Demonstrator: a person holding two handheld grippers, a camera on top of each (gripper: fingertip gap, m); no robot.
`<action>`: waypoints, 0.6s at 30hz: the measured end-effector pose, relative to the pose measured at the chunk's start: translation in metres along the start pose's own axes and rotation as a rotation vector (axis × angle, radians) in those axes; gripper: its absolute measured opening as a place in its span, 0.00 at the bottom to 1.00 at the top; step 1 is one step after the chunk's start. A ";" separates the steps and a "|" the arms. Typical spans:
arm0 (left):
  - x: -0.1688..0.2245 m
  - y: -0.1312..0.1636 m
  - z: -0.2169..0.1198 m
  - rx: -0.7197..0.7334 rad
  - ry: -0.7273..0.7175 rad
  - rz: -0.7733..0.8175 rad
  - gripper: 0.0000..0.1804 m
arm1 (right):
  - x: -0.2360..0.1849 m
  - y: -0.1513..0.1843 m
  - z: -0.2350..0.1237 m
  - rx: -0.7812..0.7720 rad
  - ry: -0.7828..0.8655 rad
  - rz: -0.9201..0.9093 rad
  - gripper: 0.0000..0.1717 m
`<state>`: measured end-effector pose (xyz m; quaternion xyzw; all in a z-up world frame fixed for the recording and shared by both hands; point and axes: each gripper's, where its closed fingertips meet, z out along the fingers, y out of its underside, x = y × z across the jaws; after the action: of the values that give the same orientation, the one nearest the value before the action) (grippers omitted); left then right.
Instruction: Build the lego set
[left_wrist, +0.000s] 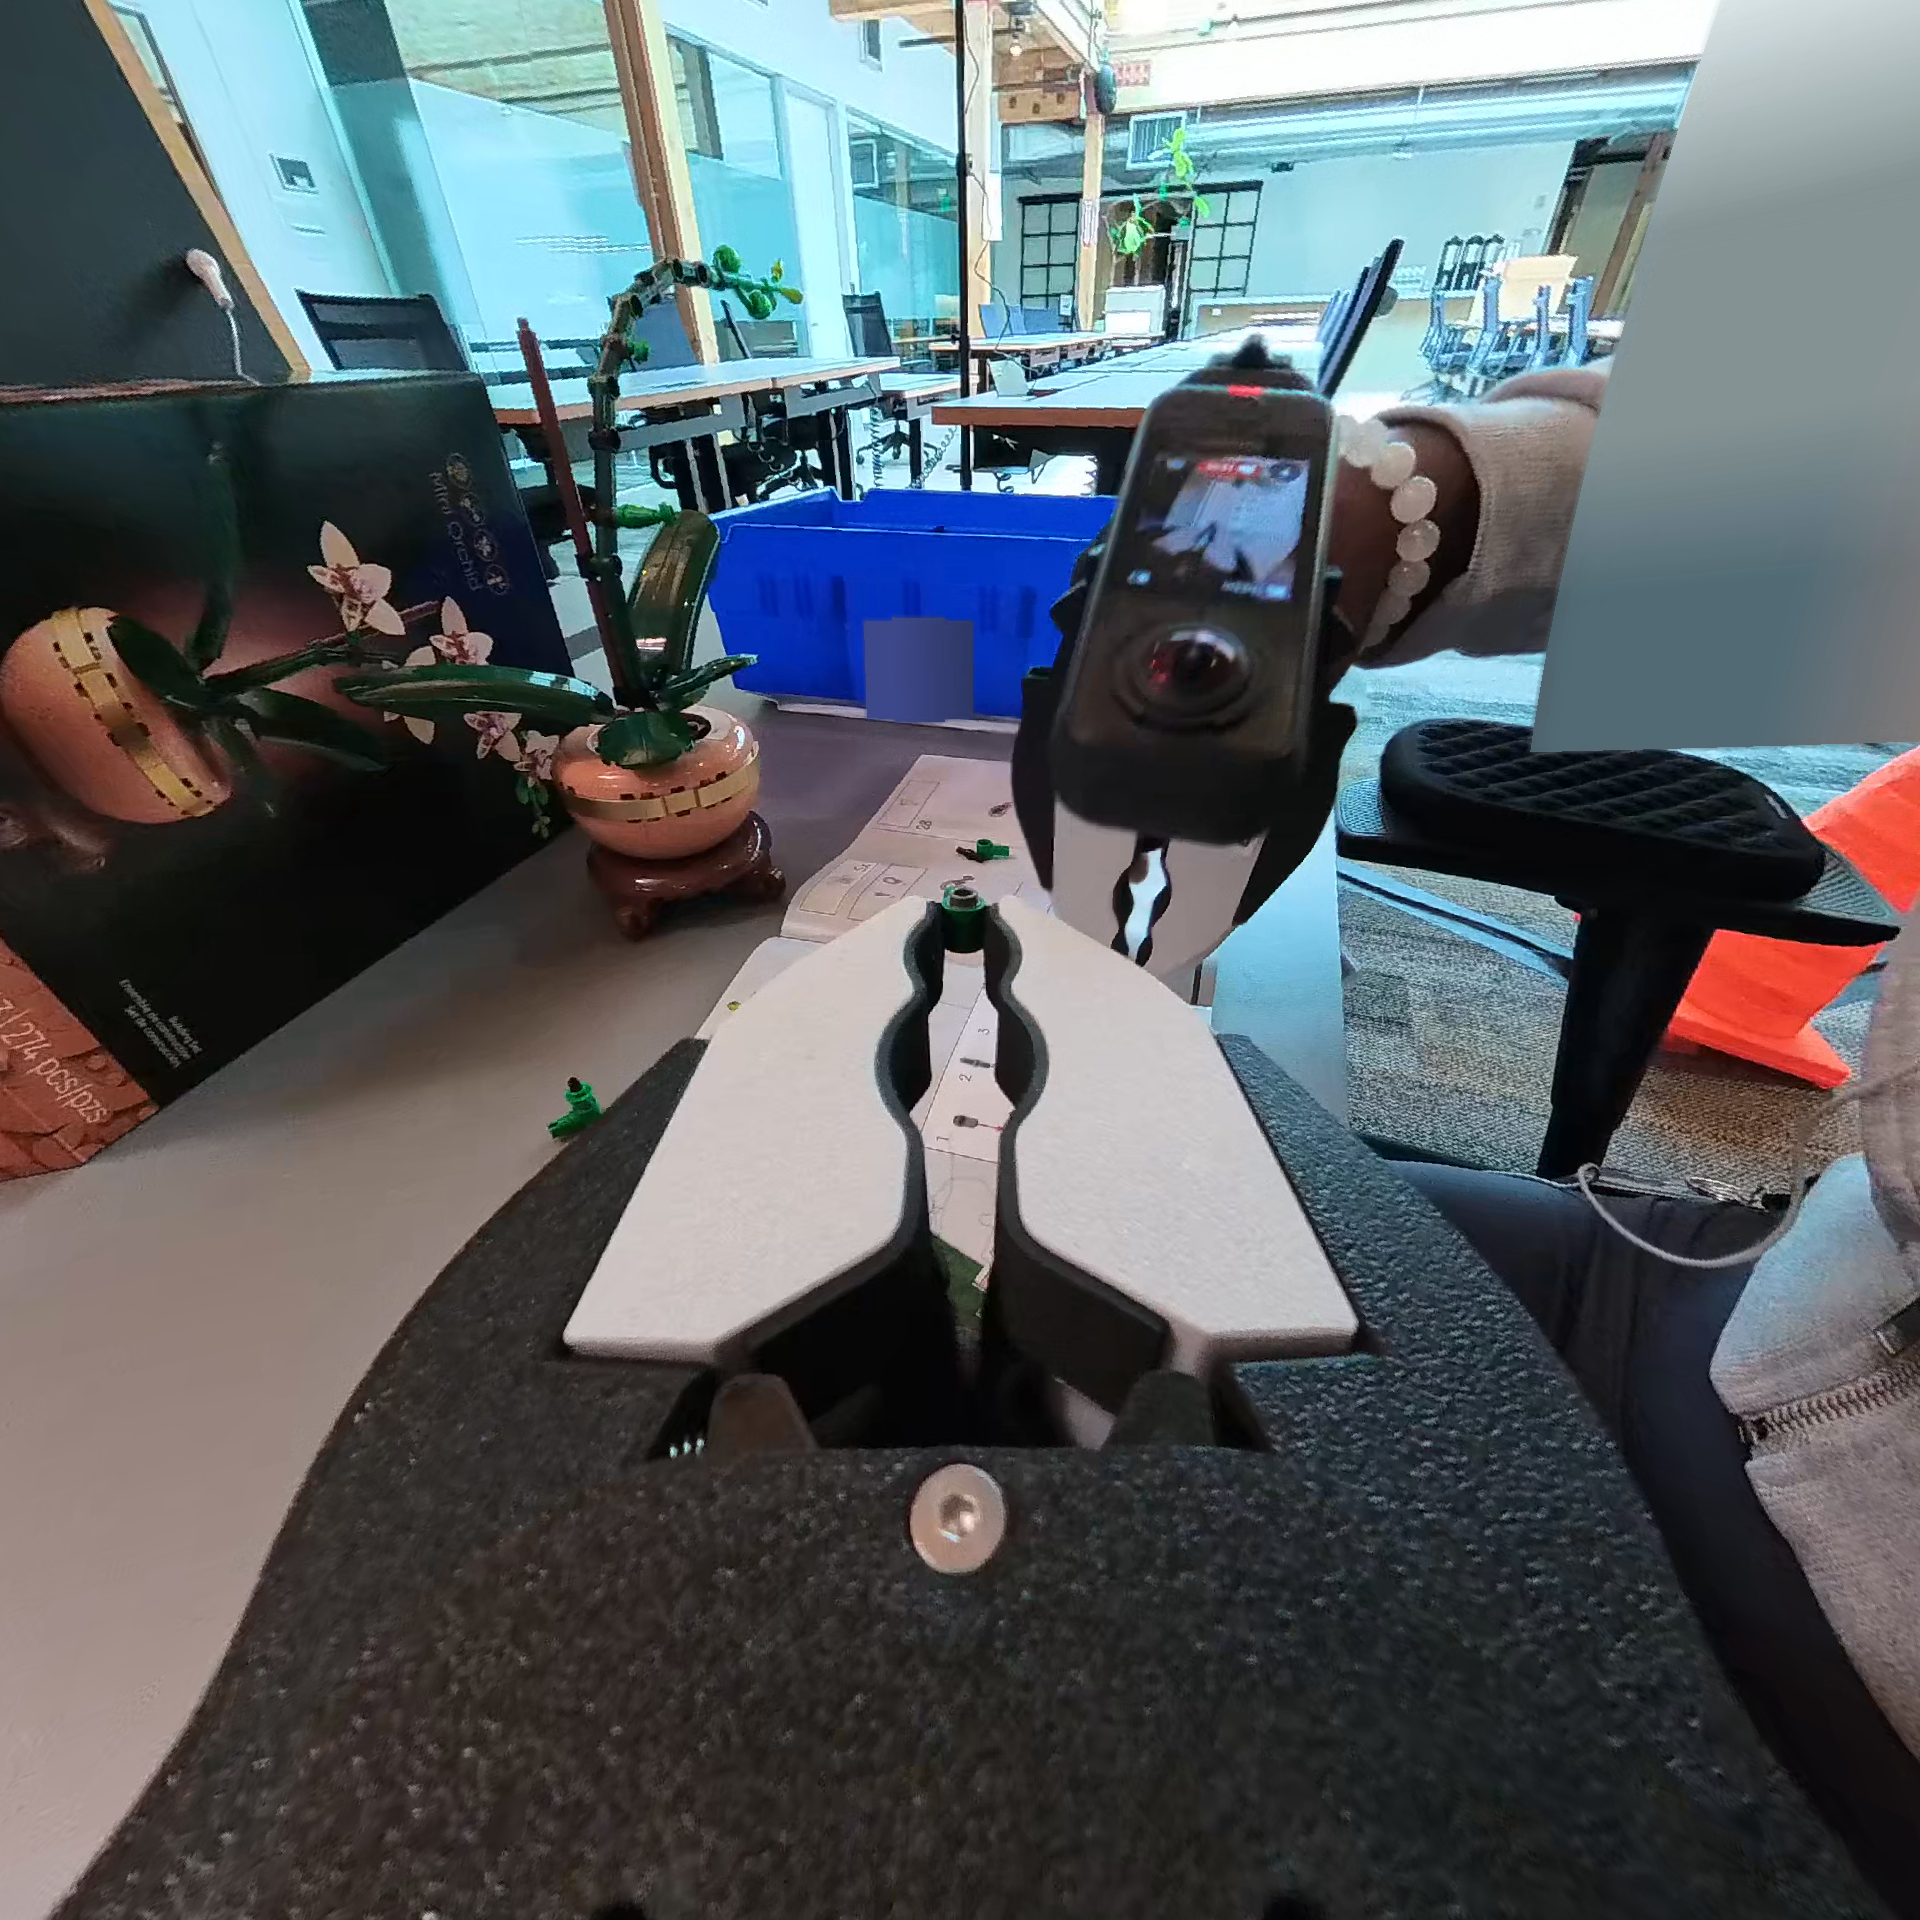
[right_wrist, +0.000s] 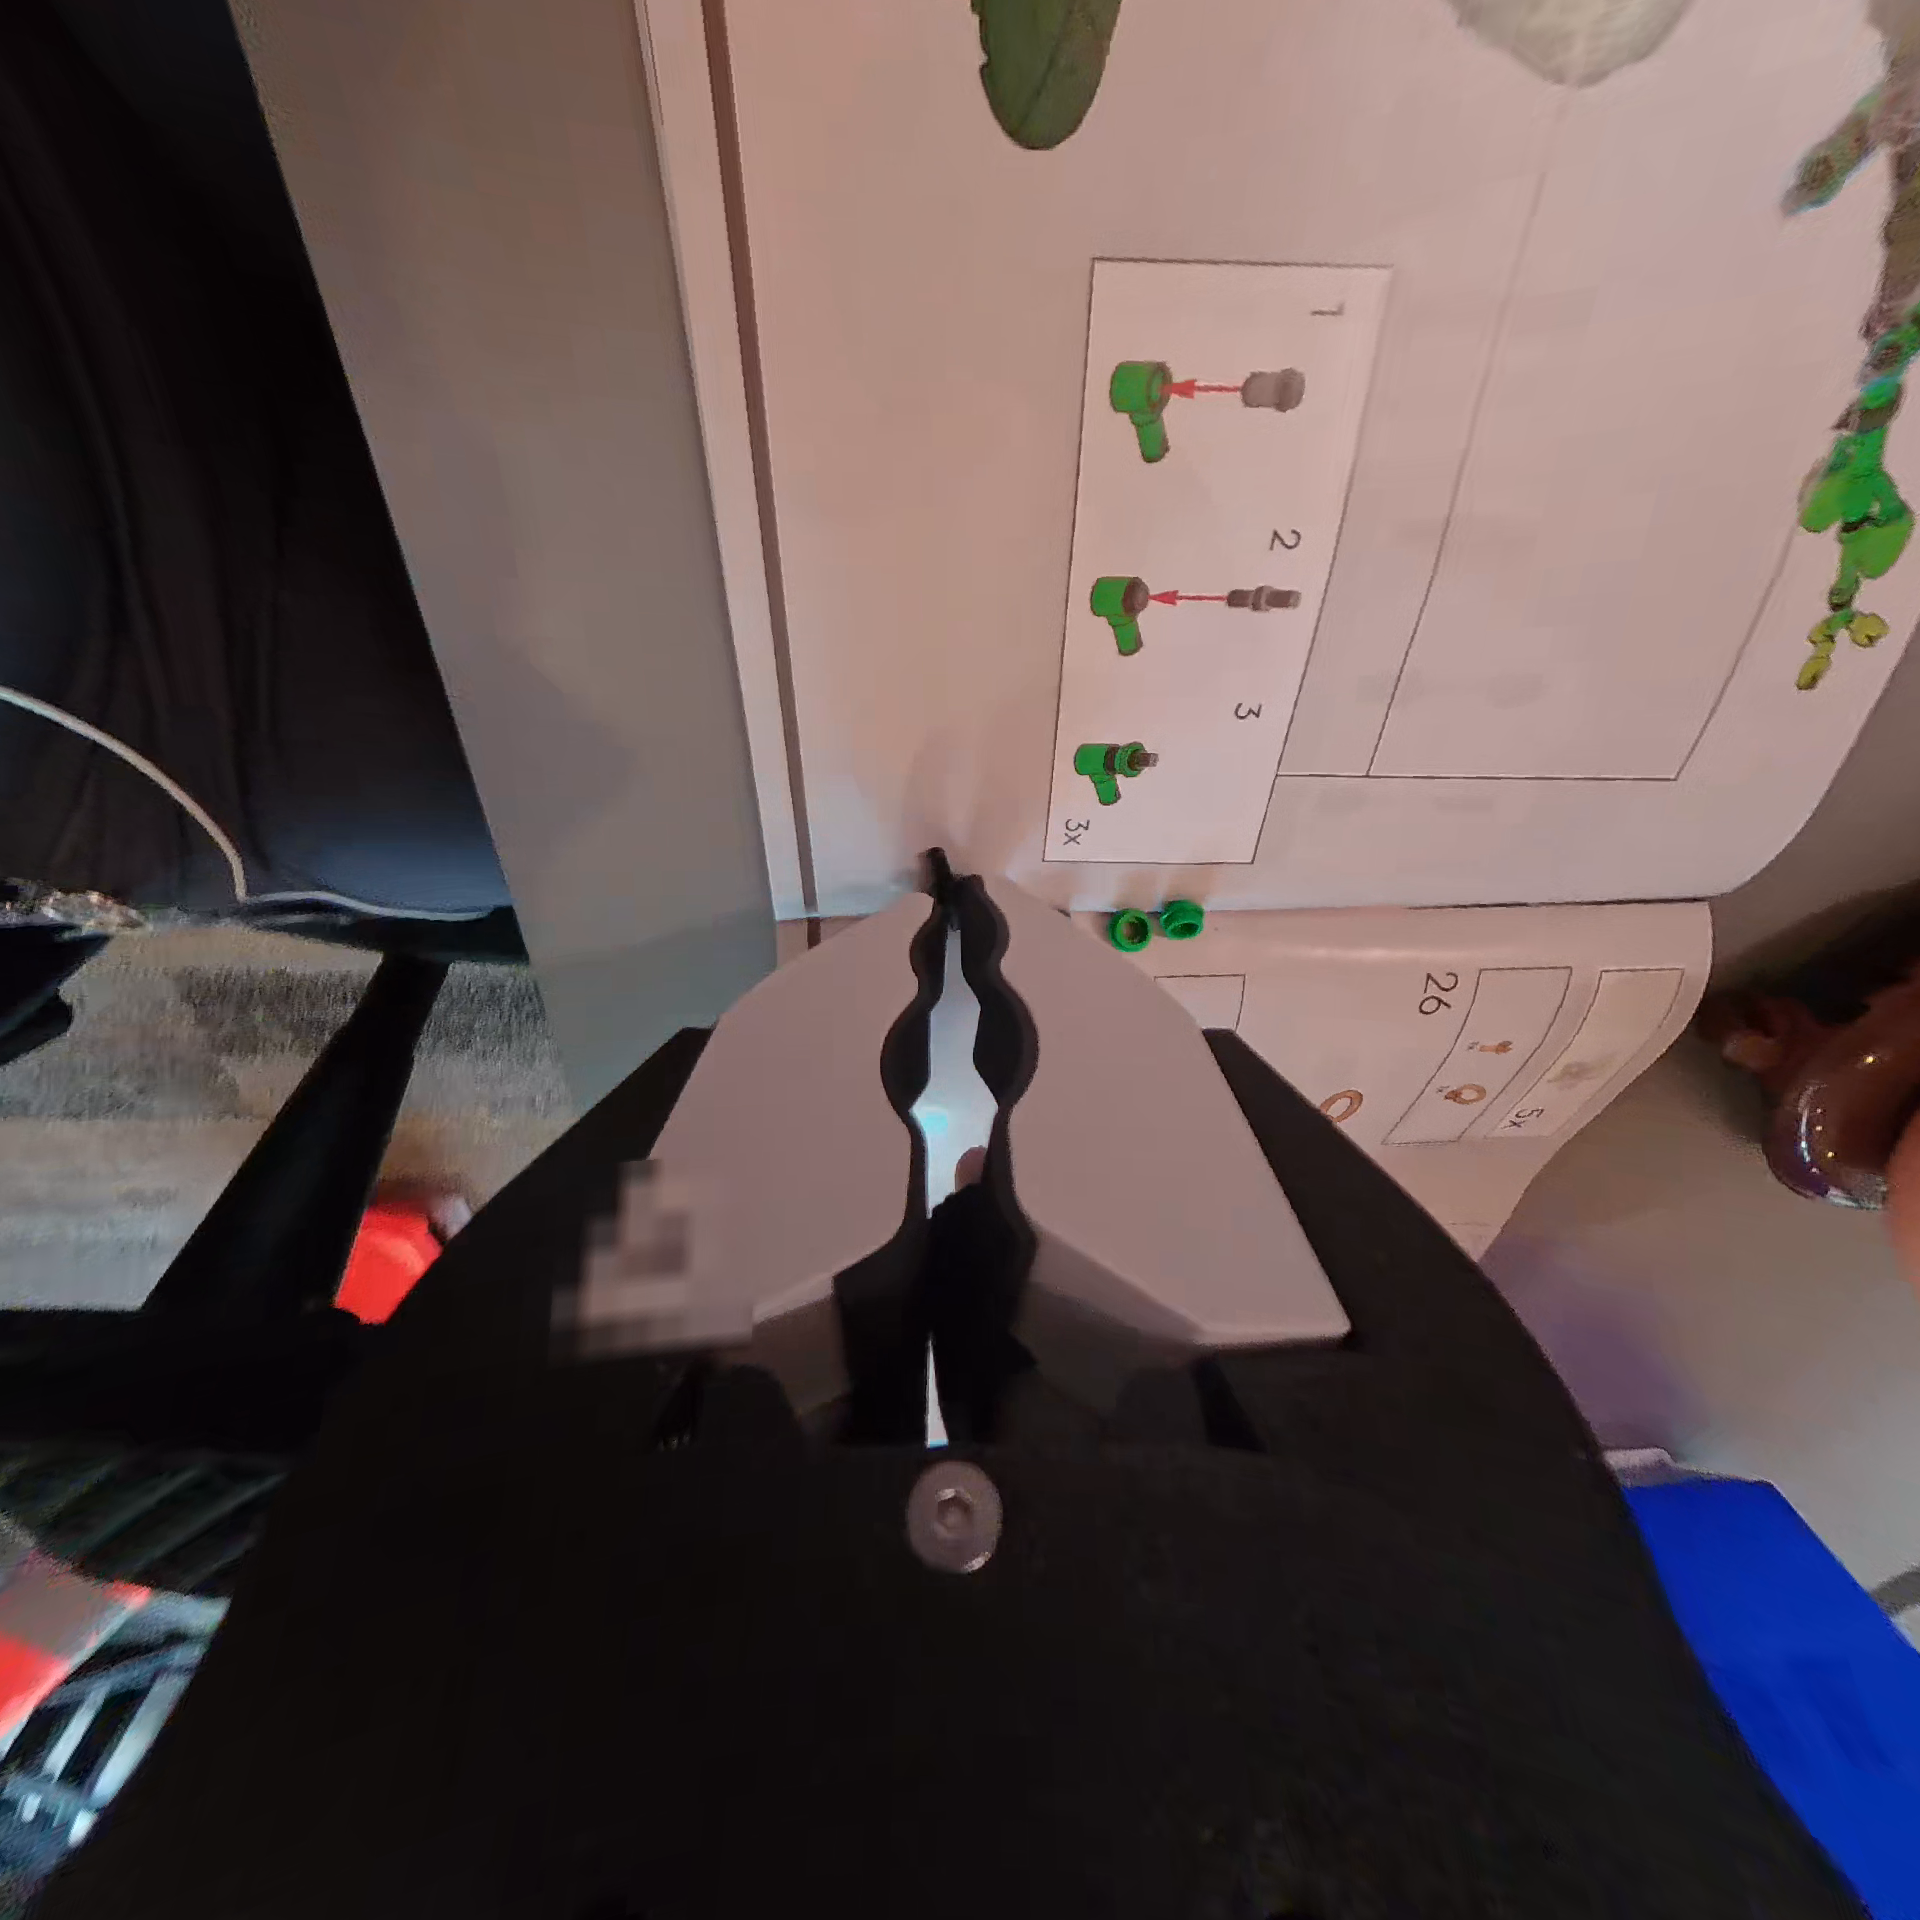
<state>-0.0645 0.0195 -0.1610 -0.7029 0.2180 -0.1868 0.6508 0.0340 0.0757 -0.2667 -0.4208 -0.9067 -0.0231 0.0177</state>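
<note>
The left gripper is pinching a little green connector piece right at its tips, both pads pressed against its sides. The piece is a short cylinder standing on end between the tips, long axis running straight up along the fingers, with its open hole facing away from the gripper toward the far end of the desk.

The right gripper has its jaws nearly together on a tiny black pin. The pin sticks out just past the fingertips, pointing forward along the fingers at the page below. Can't really tell how firmly it's squeezed, it's small and blurry.

Both grippers hover over an open instruction booklet lying on the grey desk. In the right wrist view, a green elbow piece lies on the booklet just to the right of the tips. In the left wrist view, another green piece lies on the desk left of the gripper. Further out there's a brick-built orchid in a pink pot, its box, and a blue bin behind.
</note>
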 end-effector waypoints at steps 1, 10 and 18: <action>0.000 -0.001 0.000 0.002 -0.001 0.001 0.03 | 0.000 0.000 0.000 -0.036 -0.009 -0.014 0.01; -0.042 -0.003 -0.020 0.030 -0.186 -0.082 0.03 | 0.003 0.001 0.000 -0.145 -0.007 -0.033 0.01; -0.047 0.000 -0.022 0.023 -0.204 -0.072 0.03 | -0.004 0.000 -0.001 -0.136 -0.161 0.041 0.07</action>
<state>-0.1162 0.0268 -0.1579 -0.7181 0.1229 -0.1401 0.6705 0.0365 0.0731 -0.2659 -0.4398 -0.8928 -0.0503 -0.0835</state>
